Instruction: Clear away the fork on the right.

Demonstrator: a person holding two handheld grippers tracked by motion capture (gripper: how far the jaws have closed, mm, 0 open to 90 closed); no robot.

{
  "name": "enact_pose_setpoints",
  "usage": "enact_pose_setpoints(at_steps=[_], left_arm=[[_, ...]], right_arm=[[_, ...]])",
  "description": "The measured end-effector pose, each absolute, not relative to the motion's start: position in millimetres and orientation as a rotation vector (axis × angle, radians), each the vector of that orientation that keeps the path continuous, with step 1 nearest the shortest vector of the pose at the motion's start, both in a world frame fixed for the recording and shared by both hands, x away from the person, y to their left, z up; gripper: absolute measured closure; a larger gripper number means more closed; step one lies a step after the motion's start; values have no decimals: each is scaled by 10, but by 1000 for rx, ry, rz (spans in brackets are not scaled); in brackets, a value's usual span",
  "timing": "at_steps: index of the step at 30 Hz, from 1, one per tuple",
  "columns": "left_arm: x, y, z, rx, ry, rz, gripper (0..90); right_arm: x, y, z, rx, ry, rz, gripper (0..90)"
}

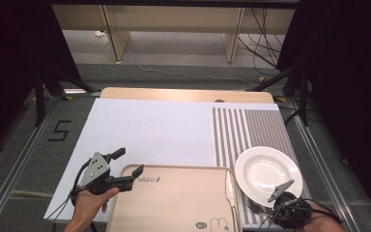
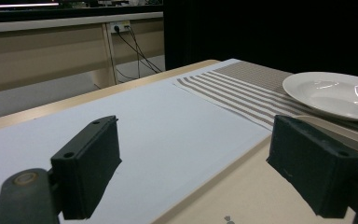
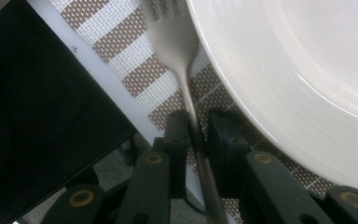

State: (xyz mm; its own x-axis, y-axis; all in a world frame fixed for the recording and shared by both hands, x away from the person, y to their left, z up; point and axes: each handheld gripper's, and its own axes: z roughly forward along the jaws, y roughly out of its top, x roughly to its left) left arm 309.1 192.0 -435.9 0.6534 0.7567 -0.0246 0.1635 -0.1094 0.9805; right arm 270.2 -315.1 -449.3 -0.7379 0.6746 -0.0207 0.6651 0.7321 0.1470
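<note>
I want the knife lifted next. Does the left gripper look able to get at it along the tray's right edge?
Probably yes: the left gripper is open over the tray, and nothing lies between it and the knife.

Layout, your side:
Tray (image 1: 174,203) near-centre; plate (image 1: 268,172) on mat (image 1: 244,128) to its right; fork (image 3: 177,42) by plate's near-left rim; knife (image 1: 230,193) btw tray & plate.

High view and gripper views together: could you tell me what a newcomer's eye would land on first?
The white plate on the striped placemat at the table's right draws the eye first. Beside its near rim, the right gripper has its fingers pinched on a fork handle. At the left, the left gripper stands wide open across the far left corner of the beige tray.
</note>
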Motion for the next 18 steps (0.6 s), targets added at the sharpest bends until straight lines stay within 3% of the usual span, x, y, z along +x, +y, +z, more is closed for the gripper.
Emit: enact_pose_setpoints(at_steps=[18], left_arm=[[3089, 1923, -4358, 1634, 769, 599, 158]], right_arm=[[2699, -3012, -4488, 916, 2892, 106, 856]])
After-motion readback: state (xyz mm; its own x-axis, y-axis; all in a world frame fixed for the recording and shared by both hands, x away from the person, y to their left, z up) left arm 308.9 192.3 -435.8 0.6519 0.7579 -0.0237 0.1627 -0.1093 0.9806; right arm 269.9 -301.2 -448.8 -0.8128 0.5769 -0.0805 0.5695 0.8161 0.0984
